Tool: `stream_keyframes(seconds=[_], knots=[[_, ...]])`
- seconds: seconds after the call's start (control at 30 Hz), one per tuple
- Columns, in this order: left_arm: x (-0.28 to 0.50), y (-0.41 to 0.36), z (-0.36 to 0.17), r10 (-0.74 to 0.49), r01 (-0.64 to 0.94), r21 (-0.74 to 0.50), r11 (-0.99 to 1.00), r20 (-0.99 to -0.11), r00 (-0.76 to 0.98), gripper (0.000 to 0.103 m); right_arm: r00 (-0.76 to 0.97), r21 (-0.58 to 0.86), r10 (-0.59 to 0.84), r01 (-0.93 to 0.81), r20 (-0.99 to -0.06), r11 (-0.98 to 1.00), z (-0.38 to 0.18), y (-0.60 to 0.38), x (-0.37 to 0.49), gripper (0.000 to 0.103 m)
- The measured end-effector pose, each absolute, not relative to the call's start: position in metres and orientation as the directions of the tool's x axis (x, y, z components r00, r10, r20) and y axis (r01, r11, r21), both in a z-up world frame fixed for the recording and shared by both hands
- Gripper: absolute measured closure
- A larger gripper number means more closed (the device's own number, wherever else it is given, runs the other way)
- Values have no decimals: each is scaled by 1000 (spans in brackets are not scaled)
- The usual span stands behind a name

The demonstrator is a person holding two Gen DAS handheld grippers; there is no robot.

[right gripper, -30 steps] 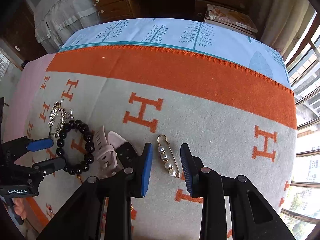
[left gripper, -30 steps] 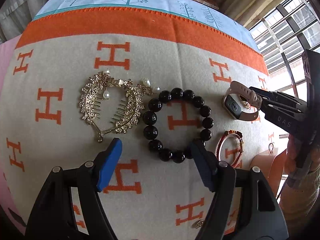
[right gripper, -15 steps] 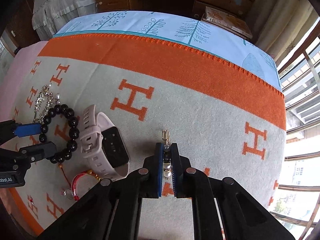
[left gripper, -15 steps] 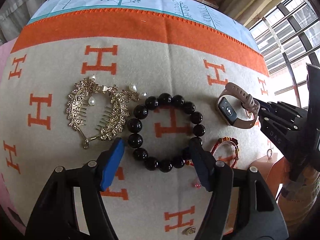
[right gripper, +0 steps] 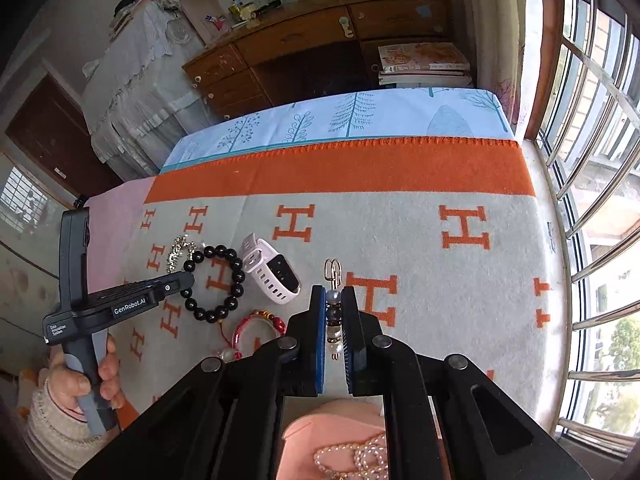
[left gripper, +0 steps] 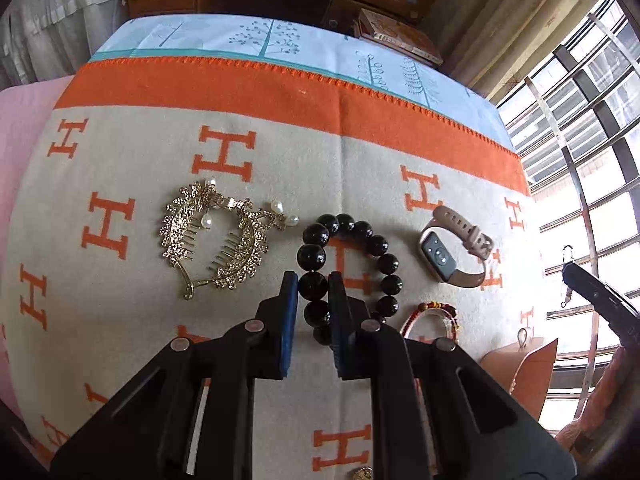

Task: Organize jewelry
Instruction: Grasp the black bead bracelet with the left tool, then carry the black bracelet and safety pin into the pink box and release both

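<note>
Both grippers are loaded at once. The left gripper [left gripper: 313,284] has its jaws drawn in narrow on one bead at the near-left side of the black bead bracelet [left gripper: 348,276], which lies on the blanket [left gripper: 360,168] between the gold hair comb [left gripper: 216,236] and the pink watch [left gripper: 452,252]. The rest of the bead ring appears to rest flat on the cloth.

The right gripper [right gripper: 333,308] has its jaws closed tight on the pearl pin [right gripper: 333,304], gripped along its length, the clasp loop sticking out past the tips. The pin looks raised off the blanket, over a pink tray [right gripper: 336,424] with a pearl string [right gripper: 356,456] in it at the bottom of the right wrist view.

Risks, as judged:
- The bracelet is held by a single round bead; smooth and curved, it may squirt out of the pads when lifted, or the ring may swing and drag.
- The red cord bracelet [left gripper: 430,316] lies just beside the bead ring's near-right side; a sideways pull could snag or shift it.
- The thin pin could twist between the pads and fall short of the tray.
- The two grippers work near each other; crossing paths risks a knock.
</note>
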State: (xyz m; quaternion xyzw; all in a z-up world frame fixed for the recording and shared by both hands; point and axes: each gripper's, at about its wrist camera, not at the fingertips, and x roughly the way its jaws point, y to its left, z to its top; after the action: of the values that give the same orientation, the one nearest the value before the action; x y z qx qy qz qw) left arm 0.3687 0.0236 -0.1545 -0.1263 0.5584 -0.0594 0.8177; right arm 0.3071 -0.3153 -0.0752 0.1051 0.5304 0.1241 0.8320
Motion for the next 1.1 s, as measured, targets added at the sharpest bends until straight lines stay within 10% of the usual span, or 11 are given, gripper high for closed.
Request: stream_keyframes(seconds=[0.57,1.1], knots=[[245,-51,36,-392,276,-281,919,-715,579,91,603,333,362,-165,-711,929,34,-353,124,96],[184,-164,-6,-498,443,-296,846,-736,459,91,679,335,294,-74,-673,939,-5,-374,-4,96]])
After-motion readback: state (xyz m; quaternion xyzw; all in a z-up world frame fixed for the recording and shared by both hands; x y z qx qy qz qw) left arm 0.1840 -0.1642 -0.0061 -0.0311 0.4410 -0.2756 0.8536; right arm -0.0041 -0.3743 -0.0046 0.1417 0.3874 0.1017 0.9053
